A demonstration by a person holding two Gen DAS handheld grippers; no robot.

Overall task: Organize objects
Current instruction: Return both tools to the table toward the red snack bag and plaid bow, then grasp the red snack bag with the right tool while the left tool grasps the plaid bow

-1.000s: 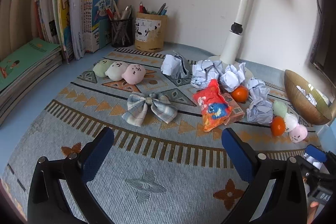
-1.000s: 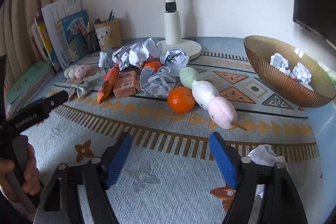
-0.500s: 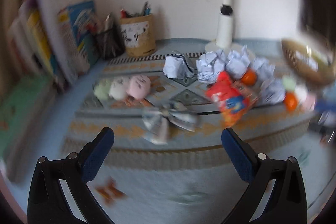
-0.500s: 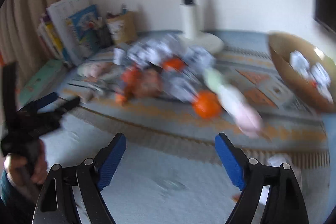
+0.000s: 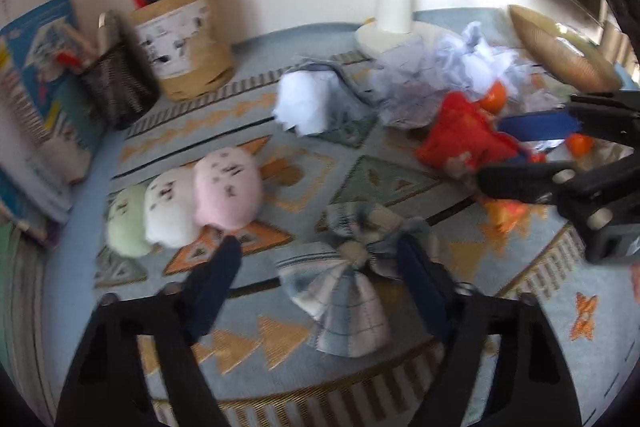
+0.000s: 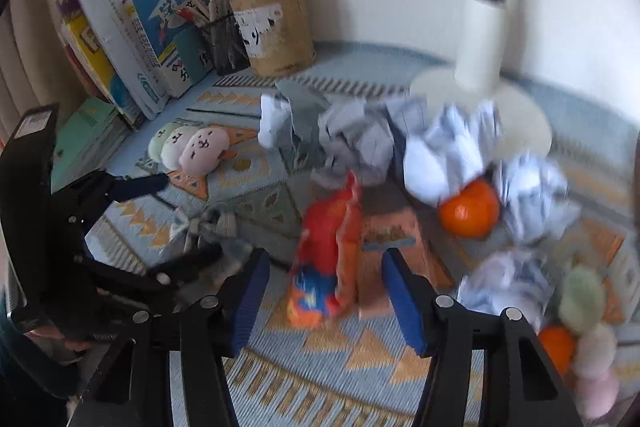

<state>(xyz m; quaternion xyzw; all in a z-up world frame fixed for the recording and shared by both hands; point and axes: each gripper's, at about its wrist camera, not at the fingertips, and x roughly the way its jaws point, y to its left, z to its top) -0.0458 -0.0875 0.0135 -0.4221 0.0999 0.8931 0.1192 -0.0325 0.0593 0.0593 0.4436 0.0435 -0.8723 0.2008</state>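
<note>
Here, two handheld grippers worked over a patterned blue mat (image 5: 400,183) strewn with small things. The left gripper (image 5: 318,269) pointed down at a plaid fabric bow (image 5: 340,291) lying flat on the mat; its jaws were closing, with the bow between the blue pads (image 5: 216,279) but not yet pressed. The right gripper (image 6: 326,291) hovered over a red snack packet (image 6: 328,247) beside an orange carton (image 6: 392,235); its jaws were also closing, the packet between them, and no firm grip showed. Behind lay crumpled paper balls (image 6: 444,151), a tangerine (image 6: 470,209) and a white lamp base (image 6: 516,115). A three-ball plush skewer (image 5: 184,203) sat left of the bow. A wooden bowl (image 5: 560,47) stood far right.
</note>
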